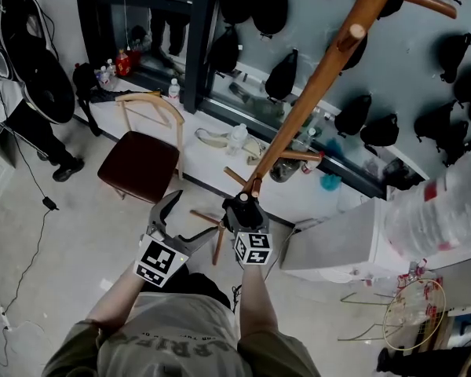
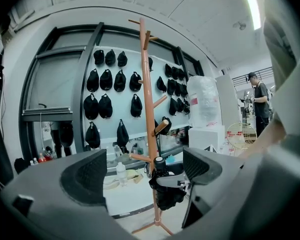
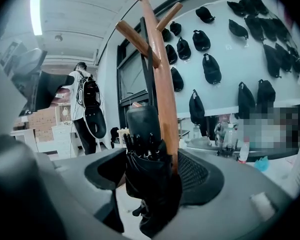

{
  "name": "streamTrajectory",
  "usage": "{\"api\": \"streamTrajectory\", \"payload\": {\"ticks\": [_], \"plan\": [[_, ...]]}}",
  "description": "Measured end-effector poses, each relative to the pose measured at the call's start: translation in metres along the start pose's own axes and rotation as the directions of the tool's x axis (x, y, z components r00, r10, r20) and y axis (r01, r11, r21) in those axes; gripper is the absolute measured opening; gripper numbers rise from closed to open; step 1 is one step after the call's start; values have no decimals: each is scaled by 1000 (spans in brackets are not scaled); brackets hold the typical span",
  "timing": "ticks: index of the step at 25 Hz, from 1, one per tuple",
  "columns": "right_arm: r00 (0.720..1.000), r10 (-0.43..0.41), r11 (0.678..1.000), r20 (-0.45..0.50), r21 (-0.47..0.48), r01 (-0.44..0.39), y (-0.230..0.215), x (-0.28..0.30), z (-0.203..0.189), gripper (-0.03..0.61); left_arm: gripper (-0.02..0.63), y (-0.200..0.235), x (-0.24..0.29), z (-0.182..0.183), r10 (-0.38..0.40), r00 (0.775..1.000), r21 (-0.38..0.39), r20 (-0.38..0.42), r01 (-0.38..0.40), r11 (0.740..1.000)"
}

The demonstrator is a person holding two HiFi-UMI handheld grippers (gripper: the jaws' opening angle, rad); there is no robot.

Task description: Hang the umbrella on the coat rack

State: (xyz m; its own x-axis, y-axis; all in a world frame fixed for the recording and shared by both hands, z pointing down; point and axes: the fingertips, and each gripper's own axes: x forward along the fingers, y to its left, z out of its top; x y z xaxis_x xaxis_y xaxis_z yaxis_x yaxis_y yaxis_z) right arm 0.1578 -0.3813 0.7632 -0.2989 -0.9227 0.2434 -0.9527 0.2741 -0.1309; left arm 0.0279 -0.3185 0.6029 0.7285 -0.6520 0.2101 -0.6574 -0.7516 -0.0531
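**At the coat rack, an umbrella between parted jaws**

At twelve o'clock from where the person stands, the wooden coat rack [image 1: 319,85] rises on its splayed feet, and the folded black umbrella [image 3: 150,169] stands upright against its pole, low down, just under a short peg [image 2: 140,158]. The right gripper [image 1: 245,204] has its jaws wide on either side of the umbrella, and the pads do not seem to press on it. At its nine o'clock the left gripper [image 2: 142,171] gapes with nothing in it.

I cannot see a strap over the peg. If nothing is hooked there, the umbrella may slide down the pole to the floor. A jaw drawn back carelessly could also catch the loose folds and pull it off, or nudge the light rack.

The only writing is some letters on the person's shirt [image 1: 177,350], seen upside down and too partial to read. The cubes carry only square patterns.
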Motion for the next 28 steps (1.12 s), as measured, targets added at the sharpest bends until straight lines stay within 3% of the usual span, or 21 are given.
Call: {"api": "streamTrajectory", "payload": {"ticks": [10,17,22,28], "plan": [[999,1,1000,39,13,-1,8,-34,38,310,460,-3,-8,22,-2,1000,-56,-27,1,998],[990,3,1000,141,-9,-1,35,-98,128,310,460,-10,-29,68,6,998,-94,-60,-11,995],[975,-10,996,221,-82,29,58,-149,199,310,460,-17,-45,95,22,997,-130,-74,-31,991],[948,-15,993,318,-108,52,67,-191,251,308,459,-20,-52,107,64,996,-131,-61,-72,989]]}}
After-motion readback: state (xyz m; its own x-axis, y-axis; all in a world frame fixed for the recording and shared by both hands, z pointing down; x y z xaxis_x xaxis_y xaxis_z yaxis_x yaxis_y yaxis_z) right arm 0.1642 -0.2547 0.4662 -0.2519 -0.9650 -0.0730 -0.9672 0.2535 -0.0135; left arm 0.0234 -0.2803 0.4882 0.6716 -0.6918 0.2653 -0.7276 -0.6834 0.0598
